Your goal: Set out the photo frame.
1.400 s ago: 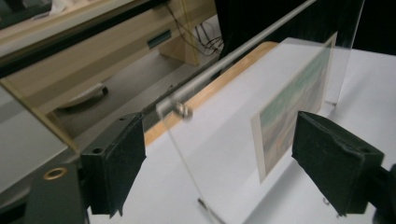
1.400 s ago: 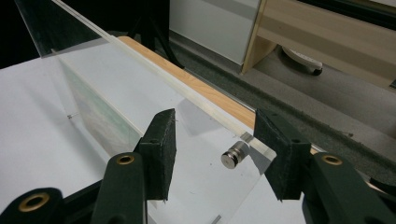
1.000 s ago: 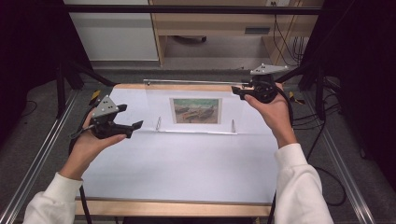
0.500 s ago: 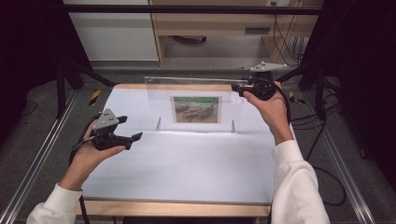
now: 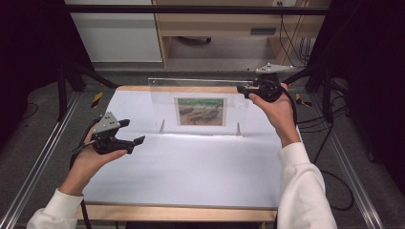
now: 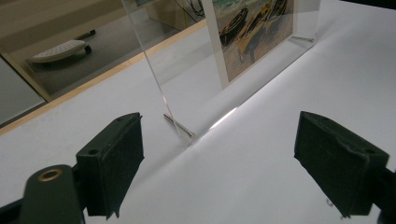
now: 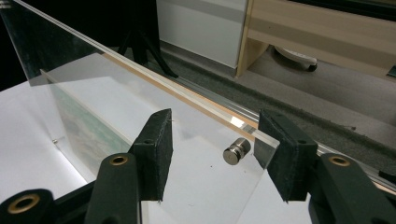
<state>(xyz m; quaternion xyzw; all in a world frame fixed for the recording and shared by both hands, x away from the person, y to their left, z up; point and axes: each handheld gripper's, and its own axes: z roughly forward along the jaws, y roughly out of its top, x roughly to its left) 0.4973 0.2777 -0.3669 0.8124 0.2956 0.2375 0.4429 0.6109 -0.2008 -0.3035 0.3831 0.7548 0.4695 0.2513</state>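
A clear acrylic frame stands upright on the white table, holding a picture of boats. My right gripper is at the frame's top right corner. In the right gripper view it is open, its jaws on either side of the clear panel, with a metal stud between them. My left gripper is held open above the table, left of the frame and nearer the person, touching nothing. The left gripper view looks at the frame's lower left corner and its metal foot pin.
A wooden strip edges the table's front. Aluminium rails run along both sides. Black cables lie on the floor to the right. A cabinet and a wooden shelf stand behind the table.
My left gripper has drawn back toward the person, away from the frame's left edge. The right gripper has stayed at the top right corner.
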